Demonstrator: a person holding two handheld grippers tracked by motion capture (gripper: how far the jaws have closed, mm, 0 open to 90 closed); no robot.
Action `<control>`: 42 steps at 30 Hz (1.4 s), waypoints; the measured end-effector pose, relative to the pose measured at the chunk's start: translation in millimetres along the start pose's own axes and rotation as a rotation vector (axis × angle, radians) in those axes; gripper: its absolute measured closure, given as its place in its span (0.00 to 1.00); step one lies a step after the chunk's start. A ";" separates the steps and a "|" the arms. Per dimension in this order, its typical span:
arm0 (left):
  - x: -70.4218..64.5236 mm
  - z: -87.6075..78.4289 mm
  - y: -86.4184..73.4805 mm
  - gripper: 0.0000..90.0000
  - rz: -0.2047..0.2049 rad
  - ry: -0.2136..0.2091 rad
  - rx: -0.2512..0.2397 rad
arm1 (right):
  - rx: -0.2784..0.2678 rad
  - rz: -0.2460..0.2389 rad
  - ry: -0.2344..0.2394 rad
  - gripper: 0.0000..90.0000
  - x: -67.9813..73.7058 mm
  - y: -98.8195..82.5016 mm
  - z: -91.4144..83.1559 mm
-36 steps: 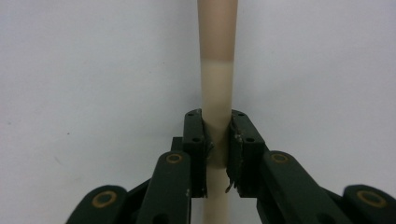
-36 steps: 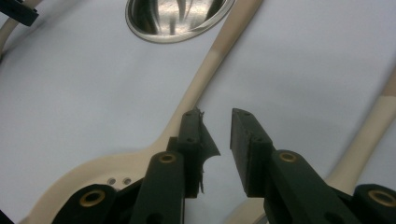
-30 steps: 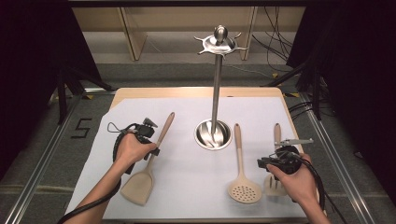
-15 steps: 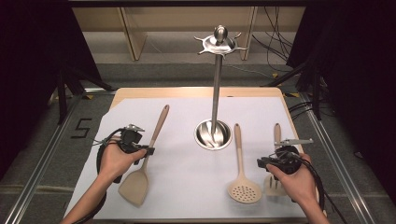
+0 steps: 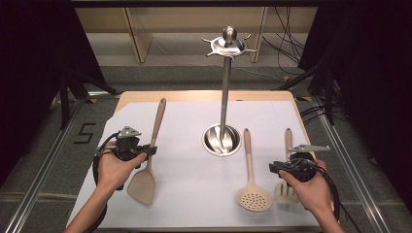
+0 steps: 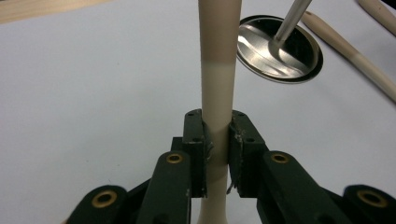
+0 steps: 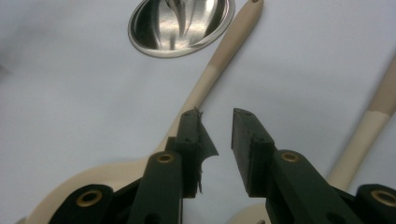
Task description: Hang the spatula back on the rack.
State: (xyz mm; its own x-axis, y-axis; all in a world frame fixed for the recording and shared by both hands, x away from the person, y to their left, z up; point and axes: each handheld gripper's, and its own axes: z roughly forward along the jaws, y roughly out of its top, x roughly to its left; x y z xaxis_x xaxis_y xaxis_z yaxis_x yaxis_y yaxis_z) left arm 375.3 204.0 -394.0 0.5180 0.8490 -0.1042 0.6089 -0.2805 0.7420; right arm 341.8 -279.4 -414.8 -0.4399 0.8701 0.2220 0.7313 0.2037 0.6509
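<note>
1. Standing at the back centre of the white table covering (image 5: 194, 194), the tall polished steel utensil stand with a round dished base and a hooked crown (image 5: 224, 92) looks to be what the work serves — by my reading its hooks are meant to take the long-handled tools lying around it.

2. Three beige tools with wooden handles are spread flat and well apart, probably so that each can be picked up without disturbing the next: the beige solid turner with a wooden handle (image 5: 147, 160) to the left of the base, the beige perforated skimmer (image 5: 251, 179) to the right of it, and the beige slotted turner (image 5: 286, 187) furthest right.

3. The left gripper (image 5: 141, 151) is clenched on the solid turner's handle; in the left gripper view the pads (image 6: 198, 154) press the pale shaft (image 6: 216, 88) from both sides, just below where wood meets beige. Gripping low on the handle leaves the far end free for a hook.

4. The right gripper (image 7: 217, 140) stands released, its jaws having just widened with nothing between them, hovering between the skimmer's handle (image 7: 219, 60) and the slotted turner's handle (image 7: 369, 126).
</note>
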 end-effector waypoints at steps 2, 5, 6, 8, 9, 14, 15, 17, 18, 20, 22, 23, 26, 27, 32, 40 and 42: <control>-1.0 -0.2 0.2 0.86 -0.008 -0.005 -0.015 | 0.001 0.001 0.000 0.81 0.4 -0.1 0.0; -3.8 -1.1 0.8 0.86 -0.013 0.001 -0.057 | -0.005 -0.005 -0.006 0.81 1.2 -0.3 1.5; -4.3 -1.4 1.3 0.86 -0.012 0.001 -0.071 | -0.005 -0.005 -0.006 0.81 1.2 -0.3 1.5; -5.1 -3.0 2.3 0.86 -0.006 0.002 -0.084 | -0.001 -0.002 -0.014 0.81 1.5 -0.2 1.1; -6.5 -5.1 3.4 0.86 -0.004 0.012 -0.098 | -0.009 -0.001 -0.008 0.81 1.3 -0.2 1.6; -10.1 -7.1 5.0 0.86 0.004 0.004 -0.113 | -0.044 -0.033 -0.010 0.81 -0.2 1.0 2.4; -11.0 -7.5 5.1 0.86 0.018 0.002 -0.118 | -0.044 -0.035 -0.008 0.80 -0.2 1.2 2.2; -15.7 -6.7 5.9 0.86 0.011 -0.009 -0.142 | -0.048 -0.040 -0.010 0.80 0.6 1.5 1.9; -15.7 -6.7 5.9 0.86 0.011 -0.009 -0.142 | -0.064 -0.055 -0.008 0.79 -0.2 1.4 3.0; -16.4 -8.5 6.9 0.86 0.035 -0.012 -0.132 | -0.063 -0.058 -0.014 0.79 0.4 1.3 2.6; -21.1 -10.3 9.1 0.86 0.041 -0.019 -0.155 | -0.065 -0.062 -0.020 0.77 1.4 1.2 3.4; -23.8 -10.8 10.1 0.86 0.029 -0.024 -0.167 | -0.069 -0.063 -0.022 0.77 1.5 1.2 3.6; -26.9 -12.9 11.9 0.86 0.034 -0.030 -0.178 | -0.072 -0.065 -0.025 0.76 1.4 1.3 4.1; -30.3 -15.7 14.6 0.86 0.054 -0.029 -0.197 | -0.066 -0.063 -0.024 0.75 1.6 1.5 3.4; -37.1 -20.3 18.7 0.86 0.066 -0.036 -0.209 | -0.072 -0.056 -0.009 0.75 2.5 1.6 4.1; -42.5 -25.4 24.1 0.86 0.099 -0.056 -0.236 | -0.069 -0.063 -0.024 0.74 3.8 3.3 3.0; -43.4 -26.3 24.9 0.86 0.102 -0.053 -0.236 | -0.074 -0.064 -0.020 0.74 4.1 3.5 3.1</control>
State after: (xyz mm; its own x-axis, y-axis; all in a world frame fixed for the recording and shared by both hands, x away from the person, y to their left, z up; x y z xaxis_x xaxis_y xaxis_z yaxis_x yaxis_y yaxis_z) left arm 352.1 172.0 -353.6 0.6037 0.7956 -0.0510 0.3983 -0.2456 0.8838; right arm 344.2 -273.7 -413.9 -0.4733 0.8655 0.1640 0.6612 0.2261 0.7153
